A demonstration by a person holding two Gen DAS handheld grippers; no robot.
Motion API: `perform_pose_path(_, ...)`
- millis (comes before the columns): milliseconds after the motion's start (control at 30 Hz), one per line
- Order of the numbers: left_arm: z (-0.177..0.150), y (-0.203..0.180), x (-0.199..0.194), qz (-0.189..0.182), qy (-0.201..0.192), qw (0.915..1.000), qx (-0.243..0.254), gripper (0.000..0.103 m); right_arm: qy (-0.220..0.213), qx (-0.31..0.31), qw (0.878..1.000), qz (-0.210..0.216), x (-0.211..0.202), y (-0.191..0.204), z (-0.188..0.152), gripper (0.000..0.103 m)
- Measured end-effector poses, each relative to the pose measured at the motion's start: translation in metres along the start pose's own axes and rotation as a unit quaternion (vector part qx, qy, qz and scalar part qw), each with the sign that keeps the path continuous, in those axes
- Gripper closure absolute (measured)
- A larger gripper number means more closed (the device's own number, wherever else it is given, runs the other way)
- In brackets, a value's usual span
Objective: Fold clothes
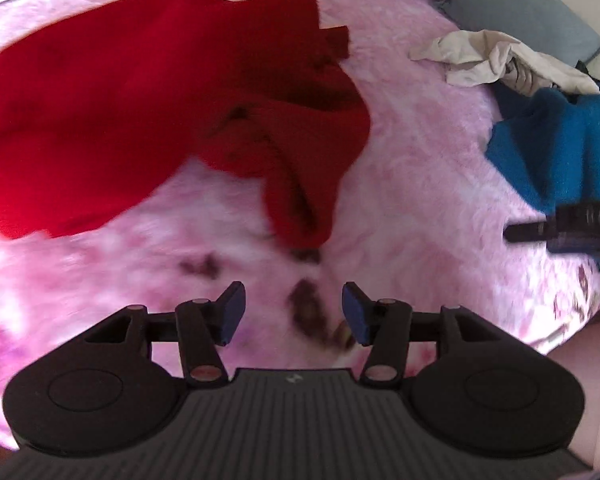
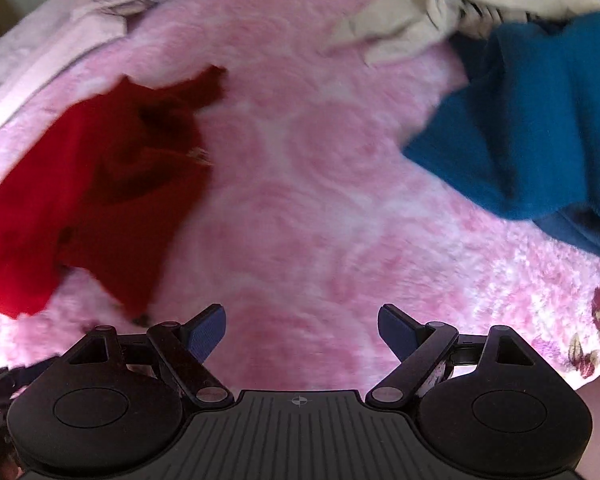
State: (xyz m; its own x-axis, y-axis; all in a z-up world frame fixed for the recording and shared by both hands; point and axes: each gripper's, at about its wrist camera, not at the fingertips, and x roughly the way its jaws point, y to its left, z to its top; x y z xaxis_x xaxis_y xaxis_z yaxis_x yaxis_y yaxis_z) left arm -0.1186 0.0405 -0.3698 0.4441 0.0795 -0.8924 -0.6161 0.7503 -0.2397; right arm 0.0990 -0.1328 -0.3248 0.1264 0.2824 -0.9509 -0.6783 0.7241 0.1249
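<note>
A red knit garment (image 1: 140,100) lies crumpled on the pink fleece blanket (image 1: 420,168), with one sleeve end hanging toward me. My left gripper (image 1: 293,300) hovers open over bare blanket just below that sleeve end, with nothing between its blue pads. In the right wrist view the red garment (image 2: 100,200) lies to the left. My right gripper (image 2: 301,320) is open over the bare pink blanket (image 2: 300,160), also with nothing between its pads. Both views are blurred by motion.
A blue knit garment (image 2: 540,120) and a crumpled beige garment (image 2: 420,12) lie at the right; both show in the left wrist view too, the blue garment (image 1: 560,140) and beige garment (image 1: 500,60). A grey pillow (image 1: 532,12) lies behind them. A pale quilt (image 2: 80,12) borders the far left.
</note>
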Motion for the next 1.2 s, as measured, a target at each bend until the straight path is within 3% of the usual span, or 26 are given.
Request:
perform_pose_path(167, 0.017, 0.001, 0.043, -0.002, -0.012, 0.9994, -0.033, 0.053, 0.028, 0.006, 1.000, -0.009, 0.022, -0.017, -0.006, 0.017)
perform_pose_path(233, 0.021, 0.004, 0.049, 0.000, -0.020, 0.9989, -0.042, 0.066, 0.032, 0.003, 0.999, -0.010, 0.026, -0.018, -0.006, 0.017)
perform_pose_path(267, 0.023, 0.006, 0.050, -0.001, -0.028, 0.9986, -0.044, 0.088, 0.033, 0.000, 0.999, -0.009, 0.028, -0.018, -0.005, 0.017)
perform_pose_path(300, 0.024, 0.009, 0.045, -0.009, -0.031, 0.9986, -0.042, 0.088, 0.035, -0.003, 0.999, -0.008, 0.029, -0.017, -0.003, 0.017)
perform_pose_path(433, 0.012, 0.039, -0.006, -0.007, -0.064, 0.9955, -0.069, 0.090, 0.030, -0.020, 0.999, -0.003, 0.033, -0.012, 0.008, 0.017)
perform_pose_path(500, 0.002, 0.070, -0.050, 0.023, -0.085, 0.9927, -0.082, 0.091, 0.025, -0.027, 0.999, 0.002, 0.033, -0.008, 0.015, 0.017)
perform_pose_path(533, -0.003, 0.092, -0.077, 0.059, -0.094, 0.9900, -0.086, 0.091, 0.023, -0.031, 0.999, 0.004, 0.033, -0.006, 0.019, 0.017)
perform_pose_path(633, -0.010, 0.160, -0.145, 0.171, -0.115, 0.9711, -0.121, 0.091, 0.020, -0.042, 0.999, 0.011, 0.036, 0.001, 0.030, 0.017)
perform_pose_path(700, -0.015, 0.204, -0.188, 0.244, -0.128, 0.9508, -0.142, 0.092, 0.020, -0.053, 0.998, 0.014, 0.039, 0.009, 0.035, 0.017)
perform_pose_path(800, -0.011, 0.247, -0.211, 0.348, -0.136, 0.9167, -0.141, 0.091, 0.021, -0.072, 0.997, 0.021, 0.048, 0.022, 0.040, 0.017)
perform_pose_path(867, -0.010, 0.258, -0.206, 0.363, -0.114, 0.9131, -0.146, 0.088, 0.021, -0.085, 0.996, 0.026, 0.053, 0.032, 0.043, 0.017)
perform_pose_path(900, -0.009, 0.261, -0.203, 0.369, -0.104, 0.9124, -0.145, 0.085, 0.021, -0.092, 0.995, 0.028, 0.055, 0.037, 0.044, 0.017)
perform_pose_path(933, -0.011, 0.252, -0.196, 0.360, -0.097, 0.9195, -0.124, 0.085, 0.021, -0.099, 0.994, 0.031, 0.057, 0.043, 0.045, 0.017)
perform_pose_path(967, -0.014, 0.237, -0.187, 0.345, -0.094, 0.9294, -0.092, 0.080, 0.019, -0.105, 0.994, 0.033, 0.058, 0.048, 0.046, 0.017)
perform_pose_path(1000, -0.019, 0.218, -0.175, 0.325, -0.086, 0.9401, -0.058, 0.068, 0.016, -0.112, 0.993, 0.036, 0.059, 0.052, 0.047, 0.017)
perform_pose_path(1067, -0.026, 0.183, -0.150, 0.293, -0.071, 0.9535, 0.001, 0.062, 0.014, -0.127, 0.991, 0.036, 0.063, 0.059, 0.049, 0.017)
perform_pose_path(1133, -0.032, 0.157, -0.125, 0.284, -0.064, 0.9555, 0.049, 0.062, 0.014, -0.140, 0.990, 0.031, 0.067, 0.065, 0.052, 0.017)
perform_pose_path(1200, -0.035, 0.135, -0.102, 0.286, -0.062, 0.9517, 0.094, 0.059, 0.012, -0.151, 0.988, 0.026, 0.070, 0.068, 0.056, 0.017)
